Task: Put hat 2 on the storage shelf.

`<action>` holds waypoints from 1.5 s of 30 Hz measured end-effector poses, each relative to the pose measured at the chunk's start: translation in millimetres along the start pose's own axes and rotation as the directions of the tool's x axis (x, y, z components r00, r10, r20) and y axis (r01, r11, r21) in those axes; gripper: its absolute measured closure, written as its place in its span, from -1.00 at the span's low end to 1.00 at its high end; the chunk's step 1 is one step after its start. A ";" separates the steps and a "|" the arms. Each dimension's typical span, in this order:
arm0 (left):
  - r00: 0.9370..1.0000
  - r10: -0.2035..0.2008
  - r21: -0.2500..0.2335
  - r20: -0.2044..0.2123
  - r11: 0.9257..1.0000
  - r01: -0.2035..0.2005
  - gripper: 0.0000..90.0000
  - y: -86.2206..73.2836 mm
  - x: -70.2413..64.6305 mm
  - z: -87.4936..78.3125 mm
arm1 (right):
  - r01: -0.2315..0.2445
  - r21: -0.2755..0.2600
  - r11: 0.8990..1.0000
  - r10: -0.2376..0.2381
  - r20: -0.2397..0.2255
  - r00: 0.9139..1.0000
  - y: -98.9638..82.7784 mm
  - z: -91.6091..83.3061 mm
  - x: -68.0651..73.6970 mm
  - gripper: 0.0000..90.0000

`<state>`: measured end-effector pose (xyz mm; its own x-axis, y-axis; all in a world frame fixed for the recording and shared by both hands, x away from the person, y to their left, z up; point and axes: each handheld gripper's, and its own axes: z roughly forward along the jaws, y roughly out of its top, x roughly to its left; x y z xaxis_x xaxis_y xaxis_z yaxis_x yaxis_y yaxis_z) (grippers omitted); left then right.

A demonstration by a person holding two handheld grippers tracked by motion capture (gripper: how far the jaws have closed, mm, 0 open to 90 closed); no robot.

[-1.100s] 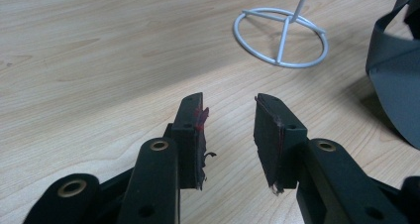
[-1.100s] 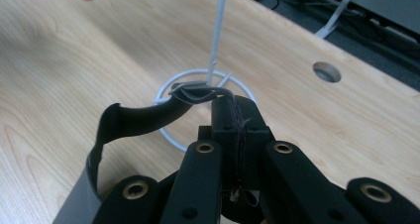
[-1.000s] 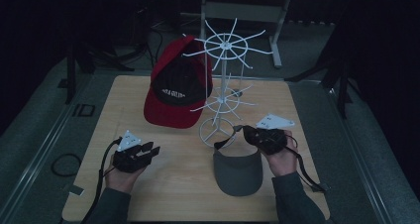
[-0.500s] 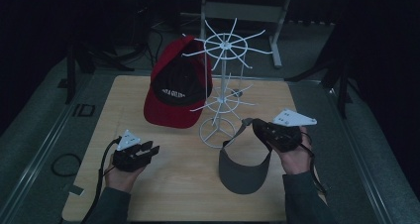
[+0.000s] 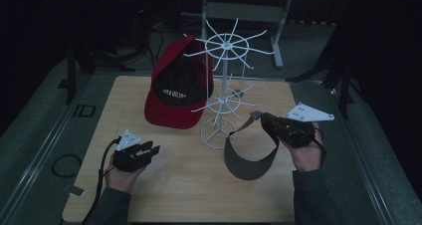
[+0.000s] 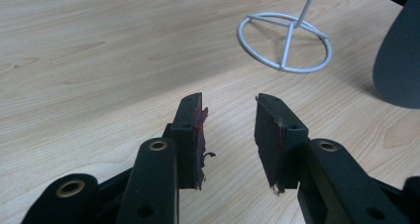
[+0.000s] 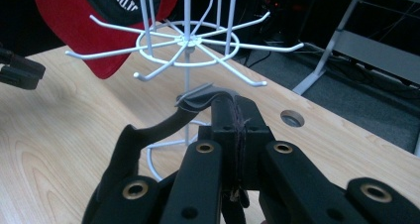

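High view: wooden table, seemingly dark room.

From my high view the room is dim and murky, its edges falling to black beyond the bench. My two gripper views are bright and sharp, with soft shadows on the wood and slight bending at their corners.

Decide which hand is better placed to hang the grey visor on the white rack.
Right: the right gripper is shut on the grey visor's strap beside the white rack; the left gripper is open over bare table.
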<state>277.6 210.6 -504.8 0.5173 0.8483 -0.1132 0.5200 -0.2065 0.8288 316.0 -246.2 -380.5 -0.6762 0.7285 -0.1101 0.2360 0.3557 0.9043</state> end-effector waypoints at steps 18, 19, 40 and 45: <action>1.000 0.007 0.004 0.000 1.000 -0.007 0.42 -0.3 -0.7 1.2 | 0.002 -0.051 0.999 -0.001 0.007 1.000 17.6 -14.9 -6.6 0.98; 1.000 0.007 0.006 0.000 1.000 -0.007 0.43 -0.4 -0.6 1.2 | 0.008 -0.053 0.999 -0.007 0.009 1.000 18.4 -14.8 -7.3 0.98; 1.000 0.004 0.004 0.000 1.000 -0.004 0.42 -1.5 -0.3 1.2 | 0.045 -0.099 0.994 -0.044 0.006 0.999 47.7 -28.0 -11.2 0.98; 1.000 0.001 0.007 0.001 1.000 -0.001 0.42 -1.9 -0.3 2.0 | 0.051 -0.108 0.993 -0.050 0.011 0.999 52.9 -30.4 -13.7 0.98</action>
<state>277.8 209.7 -507.5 0.5184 0.8477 -0.1125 0.5244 -0.2112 0.8249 316.5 -255.1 -318.6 -0.6797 0.7160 -0.1594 0.1245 0.3268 0.9368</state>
